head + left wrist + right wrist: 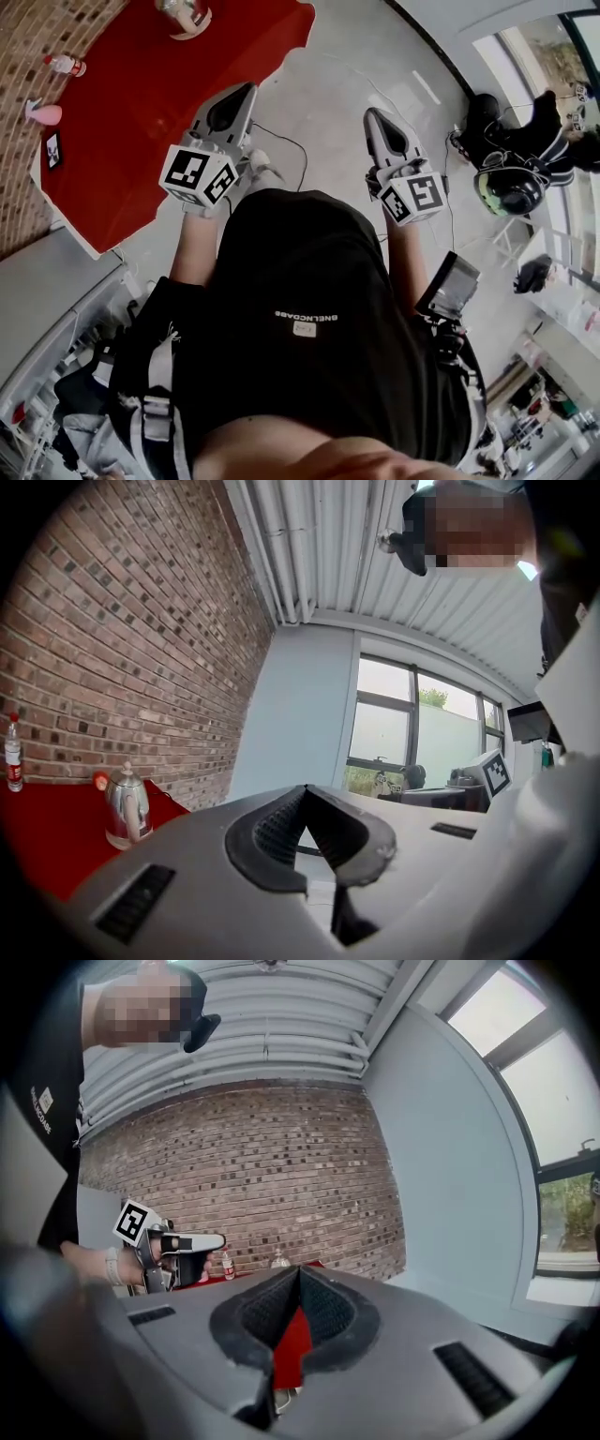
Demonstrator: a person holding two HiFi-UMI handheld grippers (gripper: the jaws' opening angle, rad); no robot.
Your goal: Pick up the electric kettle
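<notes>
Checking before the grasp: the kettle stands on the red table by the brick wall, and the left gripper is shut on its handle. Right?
No. The left gripper is shut on nothing: the left gripper view shows its jaws closed together, empty, with the kettle standing apart on the red table by the brick wall.

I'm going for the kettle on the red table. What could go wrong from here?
1. The left gripper and right gripper are both shut; arriving like that would likely knock the kettle instead of gripping it.
2. A cable lies on the floor beside the red table, so a foot could snag it.
</notes>
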